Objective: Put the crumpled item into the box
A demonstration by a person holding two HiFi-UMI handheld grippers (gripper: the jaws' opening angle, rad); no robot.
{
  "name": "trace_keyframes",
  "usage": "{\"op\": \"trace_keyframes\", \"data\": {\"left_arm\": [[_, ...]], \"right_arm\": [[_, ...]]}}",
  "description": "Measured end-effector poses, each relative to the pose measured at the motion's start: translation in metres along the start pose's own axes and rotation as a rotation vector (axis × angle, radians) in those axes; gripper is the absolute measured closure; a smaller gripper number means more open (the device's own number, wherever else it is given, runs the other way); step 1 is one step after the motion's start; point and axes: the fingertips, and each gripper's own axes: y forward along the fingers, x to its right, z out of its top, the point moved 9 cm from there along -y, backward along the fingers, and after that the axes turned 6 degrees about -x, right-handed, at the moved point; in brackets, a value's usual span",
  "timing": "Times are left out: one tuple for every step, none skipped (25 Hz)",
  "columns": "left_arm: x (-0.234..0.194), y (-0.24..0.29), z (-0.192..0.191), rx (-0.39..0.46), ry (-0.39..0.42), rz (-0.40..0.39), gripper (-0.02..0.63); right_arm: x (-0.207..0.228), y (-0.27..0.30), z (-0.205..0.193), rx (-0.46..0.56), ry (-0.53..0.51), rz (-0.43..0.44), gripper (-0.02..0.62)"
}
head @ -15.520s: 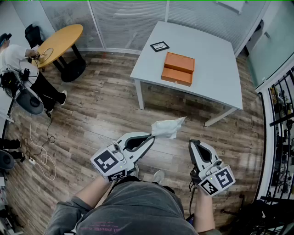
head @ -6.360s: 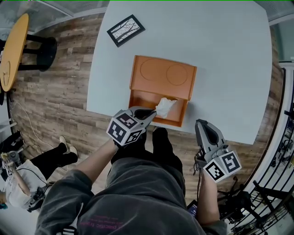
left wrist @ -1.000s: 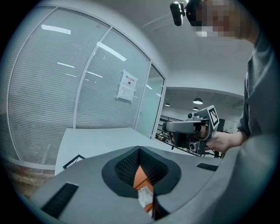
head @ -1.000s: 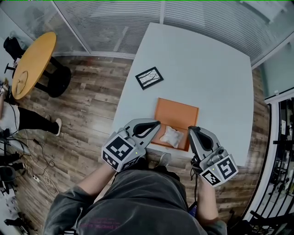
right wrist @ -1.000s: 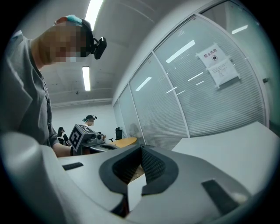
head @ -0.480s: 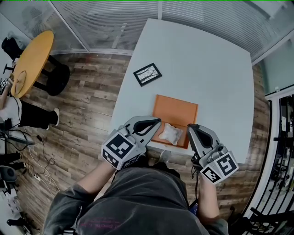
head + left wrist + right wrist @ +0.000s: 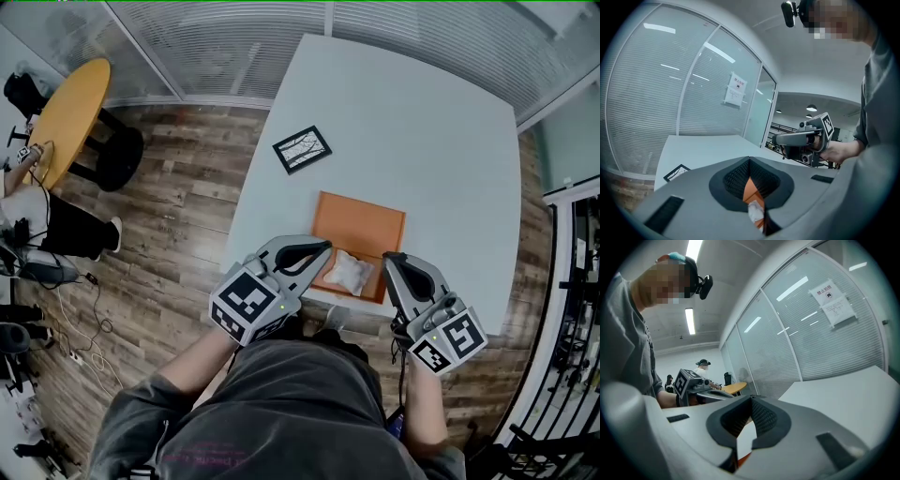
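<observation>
Lying loose in the near part of the box (image 7: 361,223): crumpled item (image 7: 349,273), white, tissue-like, touching neither gripper. Change noted: the item is no longer pinched in the left gripper (image 7: 324,247), which carries it over the floor in the earliest picture and holds it at the box's near edge some seconds ago. Through the last second it lies just as it does now, unmoved. Of the left gripper: jaws clenched tip to tip on nothing, hovering just beside the box's near left corner, above the edge of the table (image 7: 422,141). Its own view shows box and item only through the gap below the meeting tips. Of the right gripper (image 7: 390,261): jaws likewise pressed together, empty, held just beside the box's near right corner; it takes no part in the carry in any picture. Both grippers stand as they did a second ago, apart from a slight shift of the head camera. Box: orange, open on top, on the table's near side, well apart from a small framed picture (image 7: 302,150) farther back on the left. Judgement: placement looks complete; the item sits within the box walls and nothing visible overhangs. Remaining: at most, drawing both grippers clear.
</observation>
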Motion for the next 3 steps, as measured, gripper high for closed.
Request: {"op": "trace_keyframes", "data": {"left_arm": [[0.0001,-0.0004,-0.0004,-0.002,-0.002,0.000,0.594],[0.0002,-0.0009,-0.0009,-0.004,-0.004,0.001,0.594],[0.0004,-0.0013,-0.0013,-0.007,-0.007,0.001,0.594]], "right_arm": [[-0.0006,0.0002,0.0002,-0.001,0.001,0.001,0.595],[-0.0013,0.0003,0.0004,-0.002,0.002,0.002,0.595],[-0.0020,0.0004,0.0006,-0.003,0.003,0.003,0.595]]}}
